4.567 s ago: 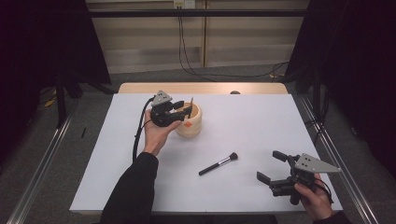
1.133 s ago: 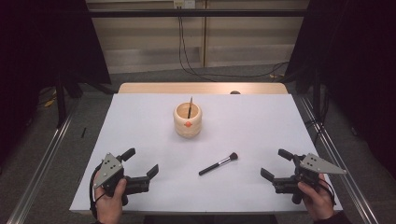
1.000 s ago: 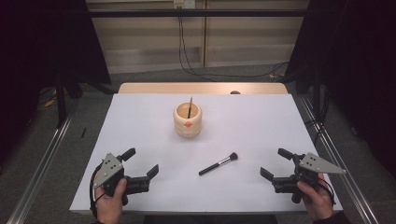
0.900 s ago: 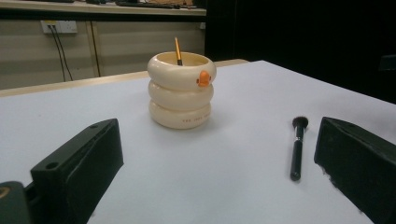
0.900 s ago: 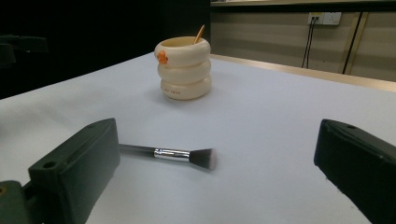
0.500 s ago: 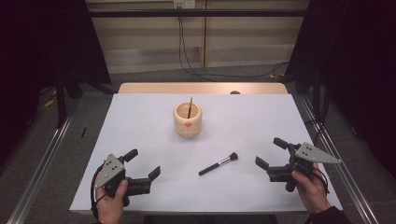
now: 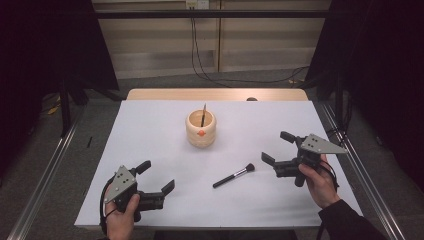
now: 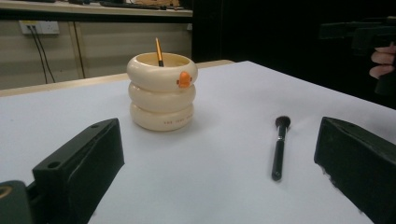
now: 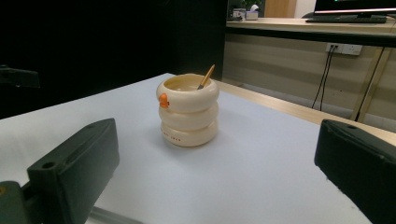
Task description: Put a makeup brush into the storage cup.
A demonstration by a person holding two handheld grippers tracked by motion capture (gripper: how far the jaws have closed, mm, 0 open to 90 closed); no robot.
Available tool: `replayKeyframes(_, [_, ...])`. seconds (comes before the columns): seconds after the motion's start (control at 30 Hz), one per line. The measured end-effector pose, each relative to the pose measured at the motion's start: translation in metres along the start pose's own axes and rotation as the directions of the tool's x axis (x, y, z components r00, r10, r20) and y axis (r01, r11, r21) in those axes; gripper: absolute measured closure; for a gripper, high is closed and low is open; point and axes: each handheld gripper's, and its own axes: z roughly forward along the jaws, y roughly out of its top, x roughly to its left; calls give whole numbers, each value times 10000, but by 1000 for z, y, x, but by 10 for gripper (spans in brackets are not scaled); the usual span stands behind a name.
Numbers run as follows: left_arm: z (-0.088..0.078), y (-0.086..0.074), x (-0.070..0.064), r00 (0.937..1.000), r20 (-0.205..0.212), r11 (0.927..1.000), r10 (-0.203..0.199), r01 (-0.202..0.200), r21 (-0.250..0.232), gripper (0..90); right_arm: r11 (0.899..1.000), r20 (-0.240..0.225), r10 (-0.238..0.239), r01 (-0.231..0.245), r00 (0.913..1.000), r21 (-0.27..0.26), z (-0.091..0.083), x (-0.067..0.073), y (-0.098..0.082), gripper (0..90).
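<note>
My right gripper [image 7: 281,148] hovers over the right part of the table [image 7: 150,125], its fingers [image 7: 268,159] spread wide with nothing between them. The brush [image 7: 233,175] lies flat on the white sheet just to the left of those fingers, apart from them, its dark bristle head pointing toward them and its black handle running away toward the near edge. In the left gripper view the brush [image 8: 279,147] lies between my two fingers' line of sight, bristles at the far end, handle toward me.

My left gripper [image 7: 155,177] sits low near the front left corner of the table, held in my left hand [image 7: 120,220]. Its fingers [image 7: 168,186] are also wide apart and hold nothing. It is well apart from the brush.

The cup [image 7: 201,128], a cream holder shaped like three stacked rings with a small orange mark on the front, stands upright at the middle of the table, beyond the brush and well apart from both grippers. A thin stick [image 7: 203,115] leans inside it, its top rising above the rim. In the right gripper view the cup [image 9: 188,109] stands between my open fingers, farther off, with the stick [image 9: 206,77] tilted to the right.

My right hand [image 7: 320,182] grips the handle from below.
</note>
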Motion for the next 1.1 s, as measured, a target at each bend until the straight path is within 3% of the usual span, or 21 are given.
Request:
replayKeyframes(0.5, [3,-1,2,9999,32,9999,-129,129,-12,10,9995,-572,-273,265,9980,-147,44,-4,28,0])
replayKeyframes(0.77, [5,-3,4,9996,82,9996,-266,265,113,10,9980,-635,-539,558,9965,282,71,-6,35,0])
replayKeyframes(0.9, [5,-2,3,9998,70,9997,-198,197,109,10,9978,-657,-455,485,9968,441,81,-8,37,0])
replayKeyframes(1.1, [4,-2,4,9999,-4,9998,-135,135,149,10,9919,-1150,-391,524,9926,1154,87,-6,33,0])
